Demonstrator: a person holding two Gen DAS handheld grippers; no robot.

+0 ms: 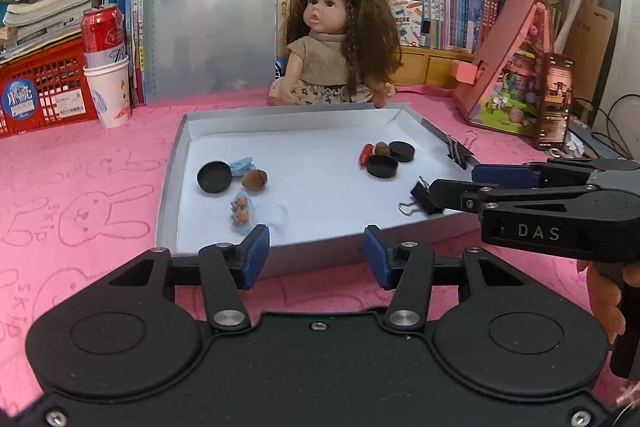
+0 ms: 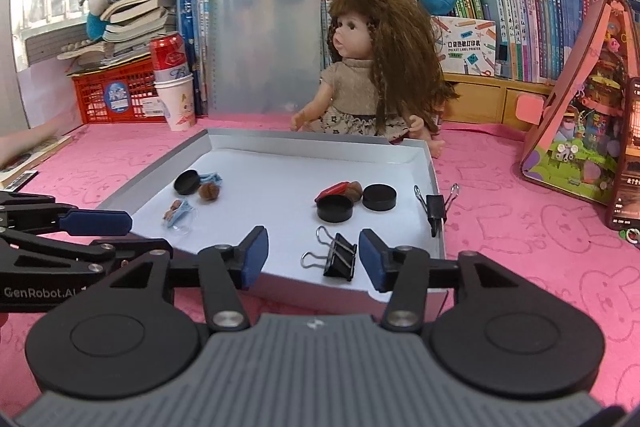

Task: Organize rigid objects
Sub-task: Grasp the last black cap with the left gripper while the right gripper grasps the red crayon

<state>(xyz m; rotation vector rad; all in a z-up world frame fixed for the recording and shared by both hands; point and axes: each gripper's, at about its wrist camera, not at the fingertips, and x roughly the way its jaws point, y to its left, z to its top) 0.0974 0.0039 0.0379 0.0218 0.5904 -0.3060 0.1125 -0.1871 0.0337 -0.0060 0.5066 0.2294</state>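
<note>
A shallow white tray (image 1: 176, 163) (image 2: 424, 163) lies on the pink cloth. In it lie black round lids (image 1: 382, 165) (image 2: 335, 207), one more lid at the left (image 1: 215, 177) (image 2: 186, 182), walnuts (image 1: 254, 179) (image 2: 209, 191), a red piece (image 1: 365, 153) (image 2: 331, 190) and small blue items (image 1: 241, 211) (image 2: 179, 211). A black binder clip (image 2: 339, 255) (image 1: 423, 195) lies at the tray's near right corner, between the fingers of my open right gripper (image 2: 313, 254). My left gripper (image 1: 316, 251) is open and empty at the tray's front edge.
A second binder clip (image 2: 436, 207) (image 1: 460, 151) is clamped on the tray's right wall. A doll (image 1: 340, 39) sits behind the tray. A clipboard (image 1: 210, 15), a can in a paper cup (image 1: 106, 67), a red crate (image 1: 40, 87) and a pink toy house (image 2: 580, 123) surround it.
</note>
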